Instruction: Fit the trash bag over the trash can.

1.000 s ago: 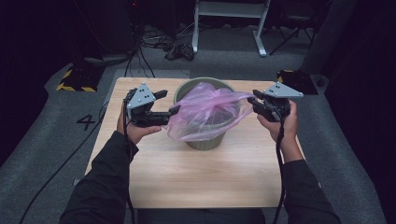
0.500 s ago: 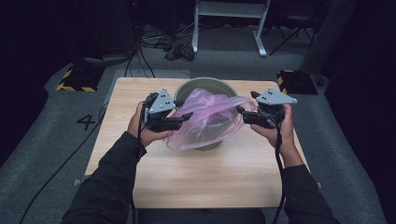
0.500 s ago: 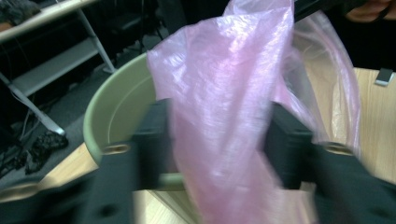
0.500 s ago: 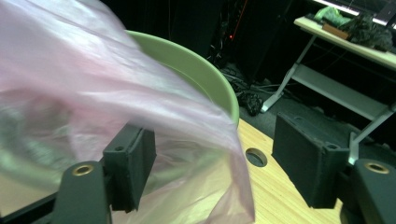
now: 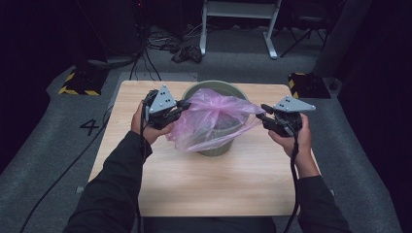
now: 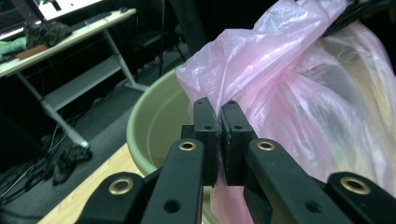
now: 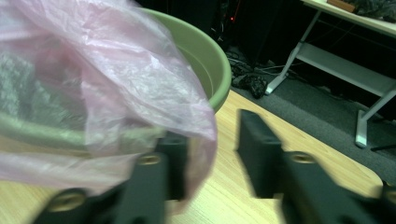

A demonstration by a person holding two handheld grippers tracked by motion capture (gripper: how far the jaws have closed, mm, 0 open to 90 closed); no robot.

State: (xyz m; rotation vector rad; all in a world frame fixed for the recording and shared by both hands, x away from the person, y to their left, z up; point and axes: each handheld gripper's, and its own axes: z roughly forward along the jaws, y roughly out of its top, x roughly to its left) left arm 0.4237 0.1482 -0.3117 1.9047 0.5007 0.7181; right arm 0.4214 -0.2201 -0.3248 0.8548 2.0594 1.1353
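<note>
- While the near half of the table lies bare before our forearms, we judge the step in hand to be fitting the pink bag over the green bin, which stands mid-table towards the far edge.
- Our left gripper has just been closing, and in its own view the jaws stand together, clamped on a fold of the bag just beside the bin's rim.
- Our right gripper has also just been closing, yet its jaws are apart; the bag's edge drapes over one jaw and the other stands clear, so the film is not pinched.
- Next, we think, the right jaws must catch that loose edge, and then both hands draw the mouth wide and down around the rim.
- Room is fair: wood lies free to left and right of the bin, though the table's side edges are near each hand.
- Farther off, the floor holds cables and a white frame, well apart from our work.
</note>
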